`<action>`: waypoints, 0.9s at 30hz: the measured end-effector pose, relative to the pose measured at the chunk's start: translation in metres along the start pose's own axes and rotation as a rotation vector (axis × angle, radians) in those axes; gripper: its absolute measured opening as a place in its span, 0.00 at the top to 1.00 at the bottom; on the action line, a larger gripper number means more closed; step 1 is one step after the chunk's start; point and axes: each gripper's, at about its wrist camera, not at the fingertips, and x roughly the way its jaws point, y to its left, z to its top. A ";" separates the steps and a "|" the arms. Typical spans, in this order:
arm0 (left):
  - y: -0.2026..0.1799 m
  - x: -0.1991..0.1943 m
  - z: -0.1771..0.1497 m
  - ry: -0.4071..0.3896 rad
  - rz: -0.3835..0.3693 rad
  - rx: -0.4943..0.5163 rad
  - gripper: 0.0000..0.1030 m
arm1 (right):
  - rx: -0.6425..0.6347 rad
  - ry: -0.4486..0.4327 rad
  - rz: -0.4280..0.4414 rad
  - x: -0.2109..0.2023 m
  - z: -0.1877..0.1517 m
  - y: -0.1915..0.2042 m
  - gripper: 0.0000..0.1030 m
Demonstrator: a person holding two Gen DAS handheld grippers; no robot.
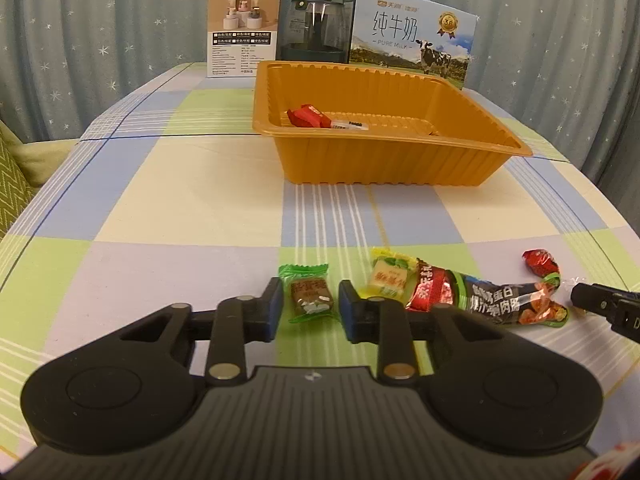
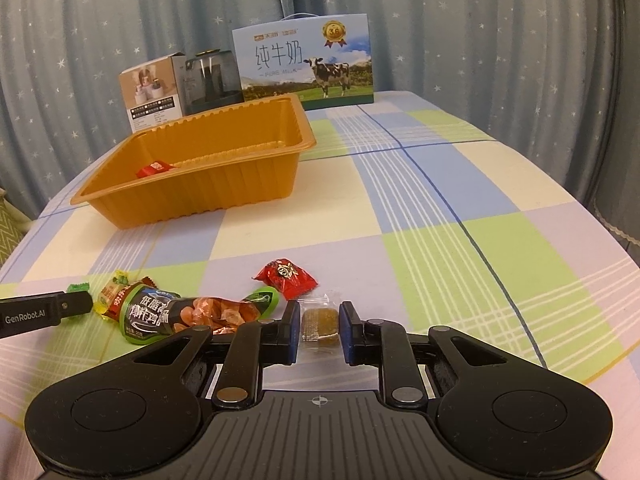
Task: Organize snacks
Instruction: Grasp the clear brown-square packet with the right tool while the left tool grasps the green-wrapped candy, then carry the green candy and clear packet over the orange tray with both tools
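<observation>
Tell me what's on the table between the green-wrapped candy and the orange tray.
Nothing: in the left wrist view only bare checked tablecloth lies between the green-wrapped candy and the orange tray.

The near wall of the orange tray (image 2: pixel 192 192) hides most of the red packet (image 2: pixel 154 169) inside. The small print on the white box (image 1: pixel 242 46) is too small to read. A red object (image 1: pixel 616 460) at the near right corner is cut off by the edge.

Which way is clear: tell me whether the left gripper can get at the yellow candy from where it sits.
Probably not yet: the left gripper is shut on the green candy, though the yellow candy lies uncovered just beside it.
</observation>
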 end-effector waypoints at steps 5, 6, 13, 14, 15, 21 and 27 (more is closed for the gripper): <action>0.000 -0.003 -0.001 0.004 0.006 0.012 0.82 | 0.001 -0.008 0.004 -0.002 0.001 0.001 0.80; 0.000 -0.004 -0.001 0.001 0.008 0.011 0.82 | 0.002 -0.010 0.005 -0.003 0.001 0.001 0.80; -0.002 -0.023 0.007 -0.060 -0.007 0.015 0.83 | 0.009 -0.039 0.026 -0.011 0.008 0.005 0.80; -0.003 -0.026 0.009 -0.067 -0.010 0.016 0.83 | 0.010 -0.048 0.028 -0.012 0.011 0.006 0.80; -0.003 -0.029 0.012 -0.074 -0.015 0.015 0.83 | 0.010 -0.057 0.032 -0.013 0.014 0.007 0.80; -0.008 -0.039 0.028 -0.115 -0.048 0.021 0.83 | 0.010 -0.115 0.052 -0.019 0.035 0.014 0.80; -0.011 -0.038 0.049 -0.133 -0.091 -0.008 0.83 | -0.023 -0.163 0.079 -0.015 0.056 0.027 0.80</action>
